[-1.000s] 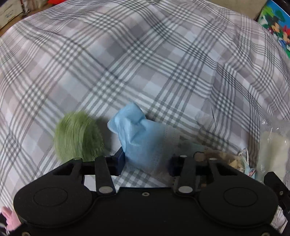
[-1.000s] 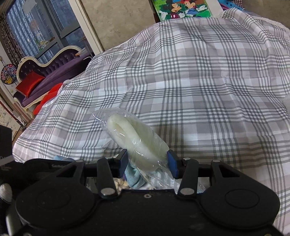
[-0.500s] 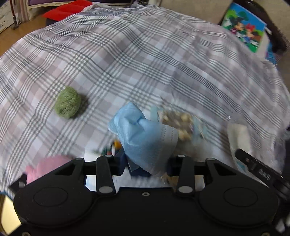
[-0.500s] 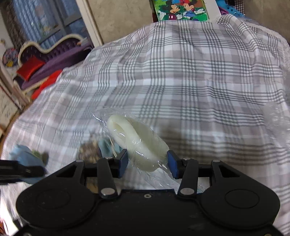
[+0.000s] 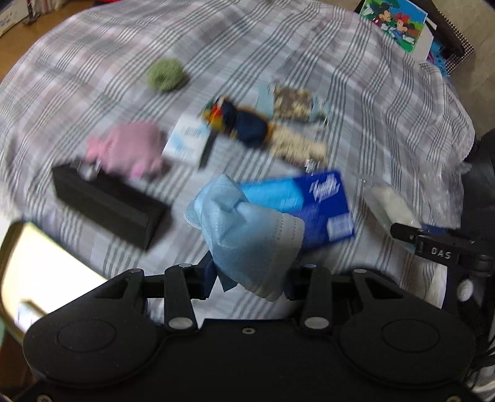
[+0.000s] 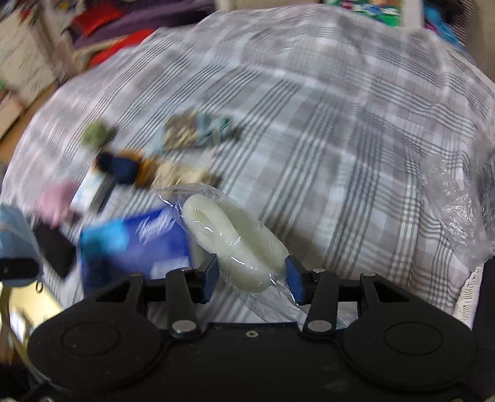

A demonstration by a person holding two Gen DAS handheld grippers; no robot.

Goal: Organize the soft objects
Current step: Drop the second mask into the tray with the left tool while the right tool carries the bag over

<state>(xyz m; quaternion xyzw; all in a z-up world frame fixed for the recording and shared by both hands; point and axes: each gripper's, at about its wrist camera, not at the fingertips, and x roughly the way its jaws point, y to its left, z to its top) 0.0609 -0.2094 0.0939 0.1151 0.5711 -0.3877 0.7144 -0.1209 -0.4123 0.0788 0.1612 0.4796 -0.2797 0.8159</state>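
Here, mid-carry over the checked cloth (image 5: 309,46): left gripper (image 5: 250,278) clamps a blue face mask (image 5: 244,235), right gripper (image 6: 250,278) pinches a bagged white roll (image 6: 235,244); next, probably, each needs a clear drop spot.

A grey checked sheet (image 6: 324,130) covers the bed. Beyond it stand a purple sofa (image 6: 130,23) with red cushions (image 6: 96,17), a cartoon poster (image 5: 394,23) and wooden floor (image 5: 34,34).

Matt woven plaid cloth (image 5: 309,46) (creased), a glossy plastic wrapper (image 6: 198,198), and a fuzzy green ball (image 5: 164,74).
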